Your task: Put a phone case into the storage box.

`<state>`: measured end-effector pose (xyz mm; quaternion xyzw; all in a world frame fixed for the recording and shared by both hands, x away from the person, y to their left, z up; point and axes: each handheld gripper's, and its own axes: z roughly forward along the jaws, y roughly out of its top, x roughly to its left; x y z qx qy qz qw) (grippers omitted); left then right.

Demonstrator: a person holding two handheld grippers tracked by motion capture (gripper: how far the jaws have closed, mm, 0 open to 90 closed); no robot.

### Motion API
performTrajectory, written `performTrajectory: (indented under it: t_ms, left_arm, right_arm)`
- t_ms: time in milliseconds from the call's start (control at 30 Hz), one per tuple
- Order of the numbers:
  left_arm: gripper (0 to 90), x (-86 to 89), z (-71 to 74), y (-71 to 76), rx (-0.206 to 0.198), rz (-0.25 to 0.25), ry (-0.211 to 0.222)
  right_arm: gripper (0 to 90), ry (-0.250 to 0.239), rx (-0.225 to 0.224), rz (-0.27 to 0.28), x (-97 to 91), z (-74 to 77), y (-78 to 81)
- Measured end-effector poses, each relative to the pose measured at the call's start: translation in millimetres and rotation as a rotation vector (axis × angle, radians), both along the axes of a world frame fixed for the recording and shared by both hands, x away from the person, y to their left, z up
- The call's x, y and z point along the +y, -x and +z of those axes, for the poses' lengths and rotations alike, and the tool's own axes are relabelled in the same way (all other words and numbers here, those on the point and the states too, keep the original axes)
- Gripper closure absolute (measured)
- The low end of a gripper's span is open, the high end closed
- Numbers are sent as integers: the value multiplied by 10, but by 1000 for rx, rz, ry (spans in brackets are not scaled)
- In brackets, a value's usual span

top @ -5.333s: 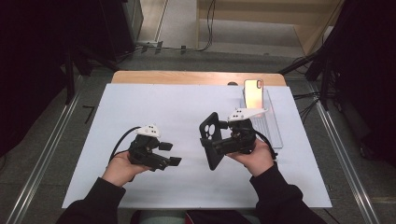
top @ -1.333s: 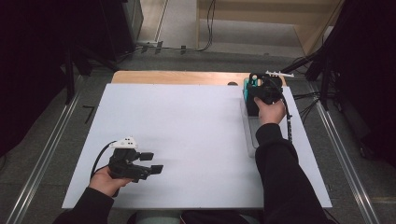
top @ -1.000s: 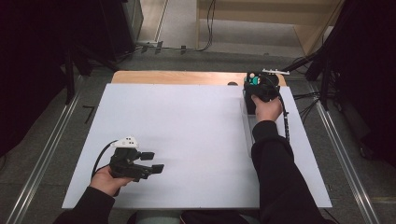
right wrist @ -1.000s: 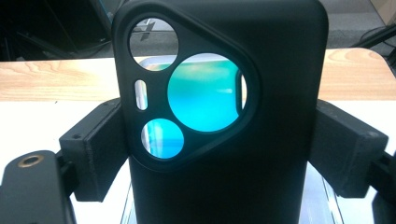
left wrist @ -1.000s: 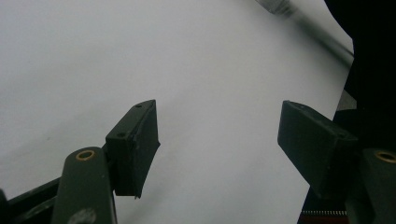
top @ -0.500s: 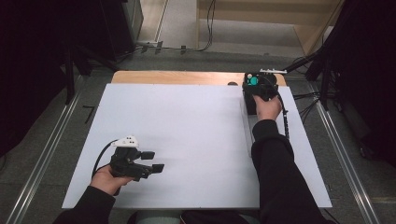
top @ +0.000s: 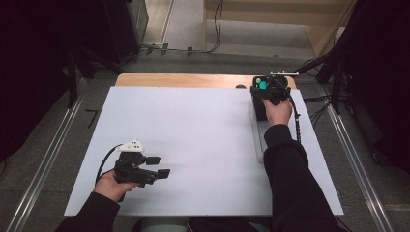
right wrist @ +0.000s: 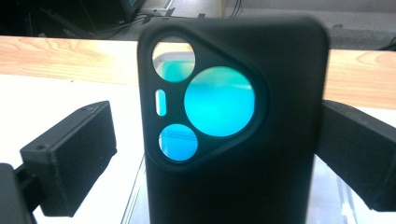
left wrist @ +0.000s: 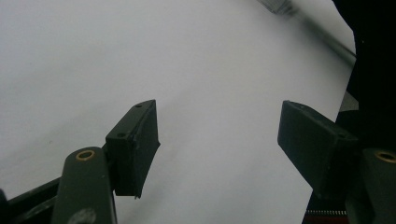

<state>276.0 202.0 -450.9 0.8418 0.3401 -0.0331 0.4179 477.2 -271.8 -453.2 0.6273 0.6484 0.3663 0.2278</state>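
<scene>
A black phone case point(right wrist: 233, 186) with round camera cutouts showing teal stands upright between the jaws of my right gripper point(right wrist: 215, 156). Those jaws have just been opening. The left pad point(right wrist: 70, 158) stands clear of the case, and the right pad point(right wrist: 359, 154) sits right at its edge. From above, the case point(top: 258, 106) stands at the far end of a clear stand point(top: 259, 142) at the back right, with my right gripper point(top: 269, 91) at it. My left gripper point(top: 159, 166) rests near the front left, open and empty point(left wrist: 224, 144) over the white sheet.
A white sheet point(top: 193, 135) covers the table, and a strip of wood point(top: 183, 79) shows along the far edge. Cables point(top: 314, 104) trail off the right side. A dark sleeve point(top: 290, 183) lies along the right part of the sheet.
Five seconds ago both grippers were mid table, the right one holding the black case. The case now stands at the back right stand, and the left gripper has moved to the front left. Nothing visibly moved over the last second.
</scene>
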Motion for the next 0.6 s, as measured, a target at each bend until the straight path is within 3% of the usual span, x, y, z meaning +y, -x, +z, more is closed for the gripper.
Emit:
performTrajectory:
  t_ms: [67, 267, 367, 500, 600]
  left_arm:
    - [293, -3, 4, 0, -1, -2, 2]
    - [293, -11, 12, 7, 0, -10, 2]
    - [293, -9, 17, 6, 2, -6, 4]
    - [293, -8, 25, 1, -1, -5, 4]
    - [293, -10, 24, -4, -1, -2, 2]
  right_arm:
    - [0, 16, -2, 11, -7, 56, 37]
    - [0, 2, 2, 38, 4, 278, 202]
    - [0, -3, 10, 88, 50, 370, 309]
    - [54, -61, 8, 195, 103, 443, 475]
    - [54, -61, 15, 239, 166, 462, 593]
